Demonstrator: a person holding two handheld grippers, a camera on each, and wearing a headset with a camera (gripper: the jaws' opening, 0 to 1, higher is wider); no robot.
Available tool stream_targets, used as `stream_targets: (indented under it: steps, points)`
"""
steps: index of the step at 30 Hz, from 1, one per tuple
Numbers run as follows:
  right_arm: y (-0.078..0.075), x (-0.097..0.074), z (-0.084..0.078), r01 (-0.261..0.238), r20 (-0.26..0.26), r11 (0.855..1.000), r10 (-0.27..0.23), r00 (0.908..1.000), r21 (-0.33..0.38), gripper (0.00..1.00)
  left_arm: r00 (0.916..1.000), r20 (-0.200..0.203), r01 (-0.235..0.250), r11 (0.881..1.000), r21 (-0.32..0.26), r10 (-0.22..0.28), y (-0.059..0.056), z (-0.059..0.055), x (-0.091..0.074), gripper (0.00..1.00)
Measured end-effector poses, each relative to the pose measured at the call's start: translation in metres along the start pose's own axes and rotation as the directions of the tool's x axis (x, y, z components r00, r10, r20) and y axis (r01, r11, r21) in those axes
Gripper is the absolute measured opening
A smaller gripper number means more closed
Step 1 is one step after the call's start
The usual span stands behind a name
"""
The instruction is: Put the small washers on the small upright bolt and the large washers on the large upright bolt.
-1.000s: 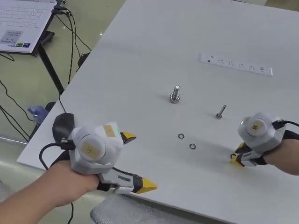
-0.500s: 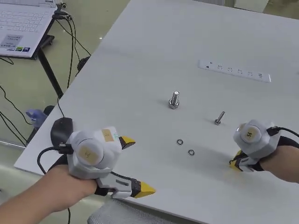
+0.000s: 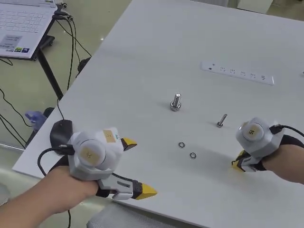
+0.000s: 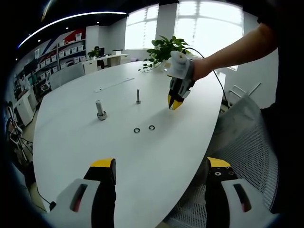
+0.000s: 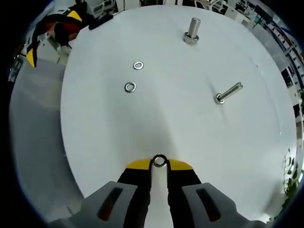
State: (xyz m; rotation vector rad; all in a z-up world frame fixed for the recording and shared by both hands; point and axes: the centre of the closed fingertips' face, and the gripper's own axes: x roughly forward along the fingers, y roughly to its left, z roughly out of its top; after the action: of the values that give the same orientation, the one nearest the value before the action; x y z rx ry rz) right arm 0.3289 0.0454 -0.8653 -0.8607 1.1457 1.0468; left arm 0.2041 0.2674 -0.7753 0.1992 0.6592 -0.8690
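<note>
Right gripper (image 5: 159, 165) is clamped shut on a washer (image 5: 159, 156), held by its edge at the very tips so the hole is free to drop over a bolt. The small bolt (image 5: 229, 92) is nearest, the large bolt (image 5: 192, 29) further off, and two more washers (image 5: 138, 65) lie flat on the white table (image 5: 190, 128). Left gripper (image 4: 160, 164) is wide open and empty at the table's near edge, parked out of the way I'd guess

No lettering anywhere is sharp enough to read.
</note>
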Motion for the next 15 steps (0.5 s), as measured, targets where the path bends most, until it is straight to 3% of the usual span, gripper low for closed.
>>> stream_targets:
  steps: [6,15]
  points:
    - [-0.008,-0.017,0.012,-0.002,-0.009,1.000,0.002,1.0000,-0.017,0.12,0.9999,-0.011,0.002,1.000,0.005,-0.002,-0.001,-0.001,0.002,0.78]
    - [-0.023,-0.032,0.034,0.011,0.030,1.000,-0.010,0.9995,-0.018,0.12,0.9997,-0.023,0.003,1.000,0.004,-0.003,-0.002,-0.007,0.005,0.82]
